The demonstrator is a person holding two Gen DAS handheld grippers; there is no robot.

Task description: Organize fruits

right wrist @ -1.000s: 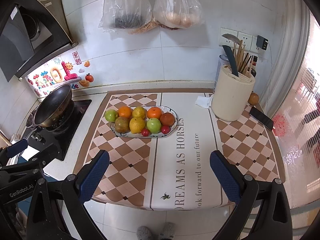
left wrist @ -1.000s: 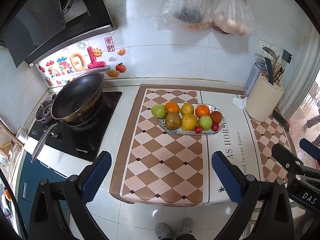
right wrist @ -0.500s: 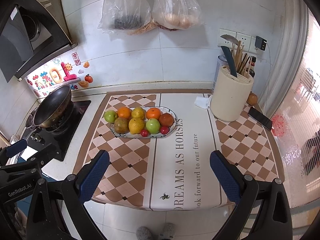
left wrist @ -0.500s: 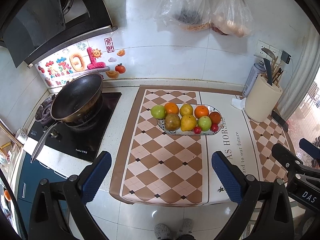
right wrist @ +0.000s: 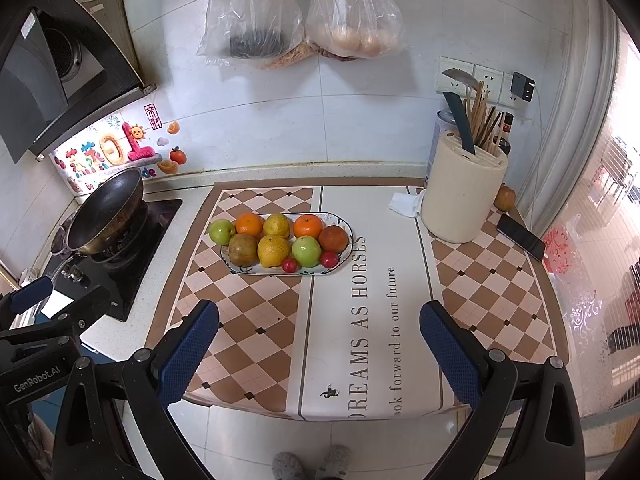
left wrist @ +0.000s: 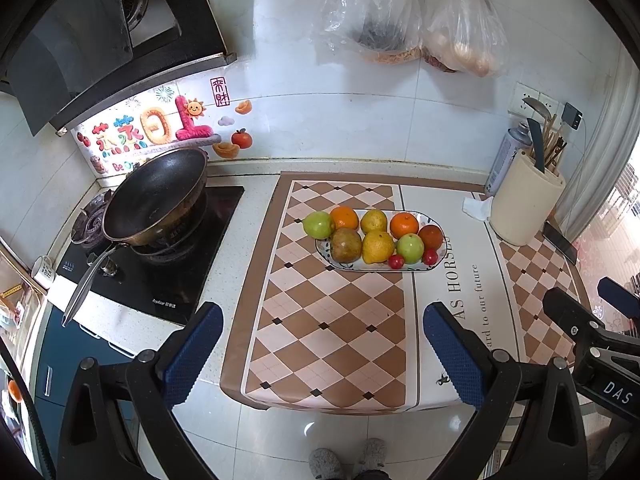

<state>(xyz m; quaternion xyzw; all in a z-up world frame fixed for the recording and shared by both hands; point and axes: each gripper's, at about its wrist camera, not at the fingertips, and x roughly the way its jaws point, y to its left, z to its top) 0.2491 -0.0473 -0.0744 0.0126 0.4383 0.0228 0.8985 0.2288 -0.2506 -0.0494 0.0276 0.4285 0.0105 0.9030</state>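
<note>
The left gripper [left wrist: 322,350] and right gripper [right wrist: 318,348] hung side by side, jaws spread wide, gripping nothing.

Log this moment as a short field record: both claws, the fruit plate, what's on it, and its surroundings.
left claw: open, empty, held back from the counter
right claw: open, empty, held back from the counter
plate: oval, on the checkered mat
fruit on plate: two oranges, two green apples, yellow and brown pears, a dark red fruit, two small red ones
left of mat: wok on stove
right of plate: knife block, phone
</note>
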